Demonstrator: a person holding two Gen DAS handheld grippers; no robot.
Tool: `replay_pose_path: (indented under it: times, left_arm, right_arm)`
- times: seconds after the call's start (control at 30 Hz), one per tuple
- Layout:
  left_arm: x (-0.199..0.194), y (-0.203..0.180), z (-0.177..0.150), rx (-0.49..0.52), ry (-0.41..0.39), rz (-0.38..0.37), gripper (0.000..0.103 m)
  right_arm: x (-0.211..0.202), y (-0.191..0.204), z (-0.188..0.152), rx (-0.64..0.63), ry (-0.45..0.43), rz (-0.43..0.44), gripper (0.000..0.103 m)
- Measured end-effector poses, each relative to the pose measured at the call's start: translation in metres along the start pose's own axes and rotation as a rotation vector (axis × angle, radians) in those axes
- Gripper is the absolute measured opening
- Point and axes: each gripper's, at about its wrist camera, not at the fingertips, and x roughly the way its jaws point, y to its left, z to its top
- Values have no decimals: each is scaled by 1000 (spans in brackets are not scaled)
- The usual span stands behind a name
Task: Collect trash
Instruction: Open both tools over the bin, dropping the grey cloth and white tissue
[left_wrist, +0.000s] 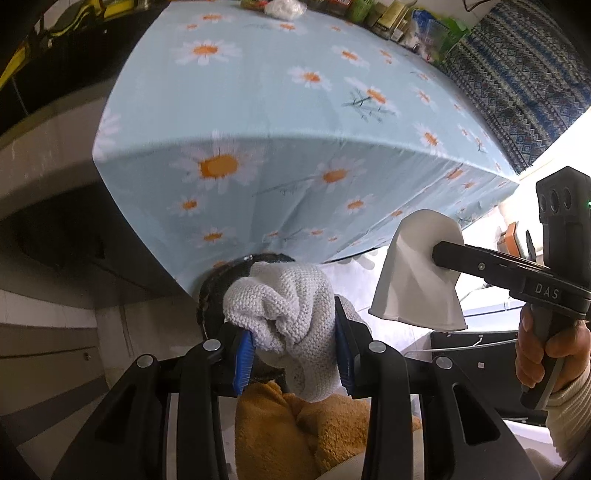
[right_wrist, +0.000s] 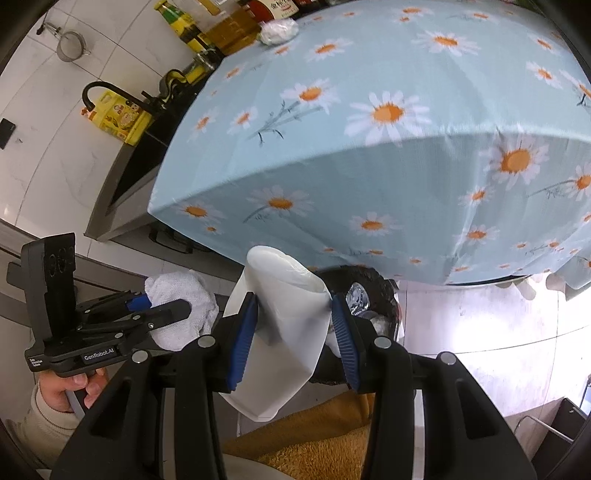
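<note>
One black bin (right_wrist: 384, 291) holds a crumpled clear bottle (right_wrist: 357, 297).

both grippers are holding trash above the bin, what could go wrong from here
1. The black round bin sits partly under the daisy tablecloth; a drop from the near side might miss its opening.
2. The left gripper clamps a bulky white knitted rag that could snag on the blue ribbed pads.
3. The right gripper pinches a crushed white paper cup, which could slip early.
</note>
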Motion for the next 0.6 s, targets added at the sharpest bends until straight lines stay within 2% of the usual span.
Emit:
replay_pose_path:
  times: [0.3, 0.6]
  left_arm:
    - [17, 1, -2, 1, 36, -2, 35]
    - [19, 4, 5, 10, 33, 1, 35]
  right_arm:
    - [15, -6, -6, 4, 32, -8, 42]
    - [20, -1, -2, 2, 34, -18, 42]
